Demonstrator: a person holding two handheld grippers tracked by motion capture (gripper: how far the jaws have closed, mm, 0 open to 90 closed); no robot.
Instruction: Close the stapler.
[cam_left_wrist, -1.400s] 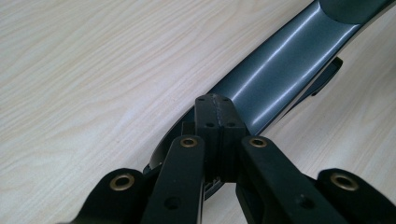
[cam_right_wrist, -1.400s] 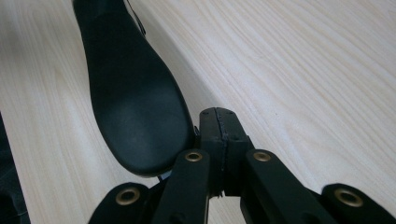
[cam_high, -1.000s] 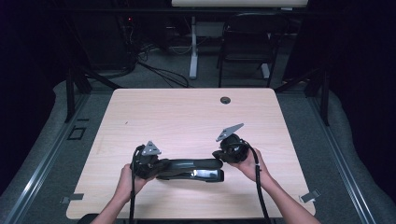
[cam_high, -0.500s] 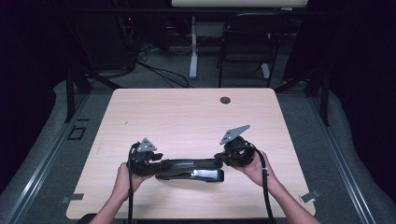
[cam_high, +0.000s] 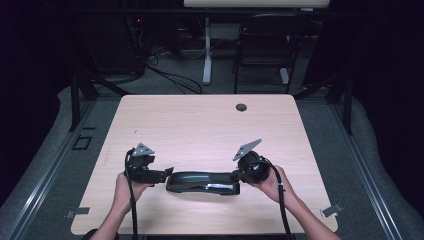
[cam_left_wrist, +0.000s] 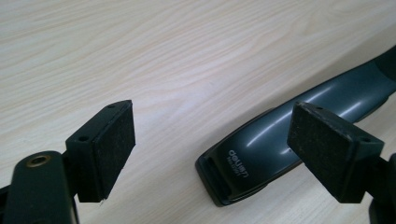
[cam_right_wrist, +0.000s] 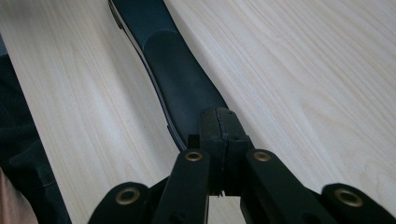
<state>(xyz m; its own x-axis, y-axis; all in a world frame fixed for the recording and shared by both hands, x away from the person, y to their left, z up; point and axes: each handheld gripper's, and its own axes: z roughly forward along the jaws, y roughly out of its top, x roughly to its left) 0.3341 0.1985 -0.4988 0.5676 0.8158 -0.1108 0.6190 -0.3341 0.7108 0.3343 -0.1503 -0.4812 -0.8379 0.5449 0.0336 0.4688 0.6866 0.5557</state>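
Left hand (cam_high: 122, 186): at the near left of the table, wrapped round the gripper body, black cable trailing back toward the table edge.
Left gripper (cam_high: 167, 173): released; jaws have just been opening, now spread wide with bare wood between the pads (cam_left_wrist: 114, 140). No contact with the stapler; its left end lies just ahead of the jaw gap in the left gripper view, closer to the right-hand pad.
Long dark glossy plastic stapler (cam_high: 202, 182): flat on the table near the front edge, lengthwise between the two grippers, "deli" lettering readable at the left end (cam_left_wrist: 240, 161). Not lifted, not tilted.
Right gripper (cam_high: 234, 176): clenched, pads pressed flat together with nothing between them, tips resting at or on the stapler's right end (cam_right_wrist: 184, 88). Looks like touching from above rather than grasping; actual contact hard to confirm.
Right hand (cam_high: 270, 181): at the near right, holding the gripper level, pointing left along the stapler.
Light wood-grain table (cam_high: 200, 125): bare apart from a small dark round grommet (cam_high: 241, 107) at the far edge, well apart from the work.
Progress, judged: left side let go, so a hold or press on the stapler seems finished; stapler settled on the table.
Left to do, judged: unclear; possibly withdrawing both grippers, or a fresh grip.
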